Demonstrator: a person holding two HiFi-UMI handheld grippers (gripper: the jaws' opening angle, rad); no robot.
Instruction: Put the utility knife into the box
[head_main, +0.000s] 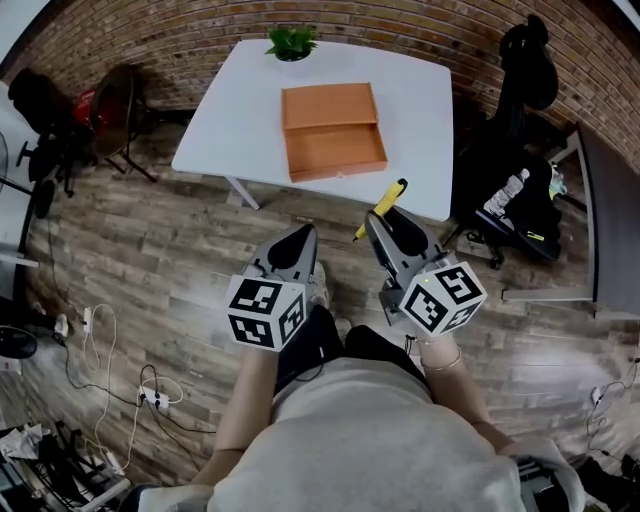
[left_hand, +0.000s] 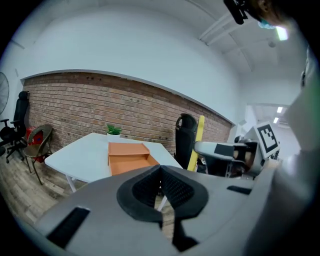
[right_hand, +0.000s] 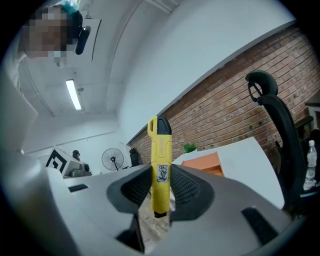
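My right gripper (head_main: 378, 216) is shut on a yellow utility knife (head_main: 384, 204), whose black-capped end sticks out toward the table; in the right gripper view the knife (right_hand: 160, 167) stands upright between the pads. The orange box (head_main: 332, 131) lies with its lid open on the white table (head_main: 220, 110); it also shows as the box (left_hand: 129, 157) and the box (right_hand: 205, 164) in the two gripper views. The left gripper (head_main: 298, 238) hangs over the floor short of the table, its jaws (left_hand: 161, 186) shut with nothing between them. Both grippers are held in front of the person's body.
A small potted plant (head_main: 291, 42) stands at the table's far edge. A black office chair (head_main: 520, 190) with clutter is at the right, a chair (head_main: 110, 105) and gear at the left. Cables and a power strip (head_main: 150, 398) lie on the wood floor.
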